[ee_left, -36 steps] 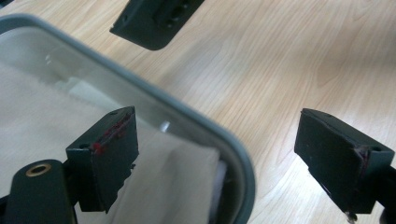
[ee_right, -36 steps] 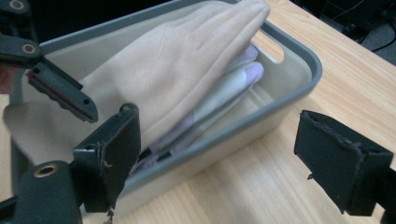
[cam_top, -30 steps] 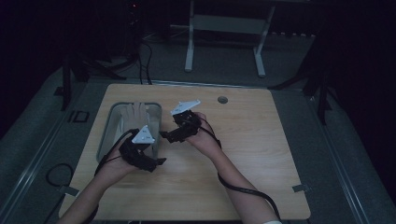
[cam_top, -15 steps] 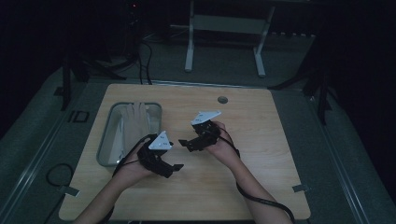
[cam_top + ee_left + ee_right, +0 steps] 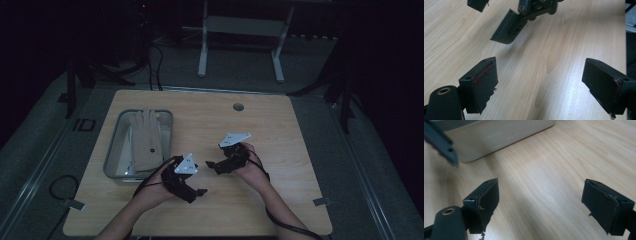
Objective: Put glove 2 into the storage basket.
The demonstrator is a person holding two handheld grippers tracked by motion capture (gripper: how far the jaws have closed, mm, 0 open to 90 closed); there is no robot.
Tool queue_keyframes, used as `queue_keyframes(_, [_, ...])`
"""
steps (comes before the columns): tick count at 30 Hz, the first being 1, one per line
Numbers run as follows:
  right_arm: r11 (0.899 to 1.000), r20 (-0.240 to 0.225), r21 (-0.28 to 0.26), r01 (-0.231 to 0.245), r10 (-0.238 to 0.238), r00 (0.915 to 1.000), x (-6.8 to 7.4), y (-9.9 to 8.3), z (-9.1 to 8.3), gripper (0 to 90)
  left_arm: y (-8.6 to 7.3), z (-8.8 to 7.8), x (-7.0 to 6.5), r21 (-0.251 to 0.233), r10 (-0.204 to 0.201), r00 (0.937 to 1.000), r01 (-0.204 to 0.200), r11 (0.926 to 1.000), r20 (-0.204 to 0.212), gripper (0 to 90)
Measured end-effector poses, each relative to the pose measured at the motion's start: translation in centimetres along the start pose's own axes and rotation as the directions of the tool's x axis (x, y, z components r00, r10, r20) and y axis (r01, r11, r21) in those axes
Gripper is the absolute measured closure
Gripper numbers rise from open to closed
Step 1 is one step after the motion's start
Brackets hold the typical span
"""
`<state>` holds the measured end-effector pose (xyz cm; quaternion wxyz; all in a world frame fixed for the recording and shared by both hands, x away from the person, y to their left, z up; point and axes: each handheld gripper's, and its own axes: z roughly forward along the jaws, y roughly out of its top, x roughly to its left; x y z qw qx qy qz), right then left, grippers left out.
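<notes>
Both claws hover over the bare wooden bench point(image 5: 280, 125), jaws spread wide and empty: the left claw point(image 5: 199, 190) near centre, the right claw point(image 5: 212, 165) just beyond it. A beige glove point(image 5: 146, 140) lies in the metal tray point(image 5: 113, 150) at left.

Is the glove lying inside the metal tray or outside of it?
Inside. The glove lies flat within the metal tray, its walls around it, fingers pointing to the table's far edge.

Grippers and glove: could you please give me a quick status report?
Left gripper open, empty. Right gripper open, empty. Glove lying in tray. Nothing between them.
</notes>
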<state>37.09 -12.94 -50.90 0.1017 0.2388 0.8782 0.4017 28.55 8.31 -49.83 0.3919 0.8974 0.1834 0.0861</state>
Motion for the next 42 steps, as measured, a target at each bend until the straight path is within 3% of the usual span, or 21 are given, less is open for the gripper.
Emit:
queue_keyframes(7, [1.000, -0.010, 0.017, -0.013, 0.013, 0.9999, -0.2, -2.0, 0.0, 14.1, -0.8, 1.8, -0.7, 0.013, 0.002, 0.9992, -0.003, 0.9999, 0.041, 13.4])
queue_keyframes(15, [0.999, -0.001, 0.021, 0.027, -0.027, 0.9996, -0.1, -4.0, 0.0, 14.0, -1.6, 3.2, -0.9, 0.017, -0.023, 0.9962, 0.021, 0.9996, 0.084, 13.4])
queue_keyframes(19, [0.999, 0.003, 0.039, 0.027, -0.027, 0.9996, -0.2, -5.0, -0.1, 14.0, -1.9, 3.9, -1.1, 0.027, -0.025, 0.9952, 0.022, 0.9994, 0.094, 13.4])
queue_keyframes(22, [0.999, 0.004, 0.021, 0.042, -0.042, 0.9991, -0.2, -5.6, -0.5, 13.8, -2.2, 4.2, -1.2, 0.015, -0.012, 0.9959, 0.011, 0.9998, 0.089, 13.4])
queue_keyframes(30, [0.999, 0.023, 0.006, 0.044, -0.045, 0.9987, -0.5, -6.6, -1.7, 13.8, -2.7, 4.7, -1.0, 0.027, -0.019, 0.9927, 0.016, 0.9995, 0.119, 13.4])
queue_keyframes(42, [0.999, 0.035, 0.004, 0.043, -0.043, 0.9985, -0.7, -6.9, -1.8, 13.9, -2.7, 5.0, -0.9, 0.030, -0.022, 0.9911, 0.018, 0.9994, 0.131, 13.4])
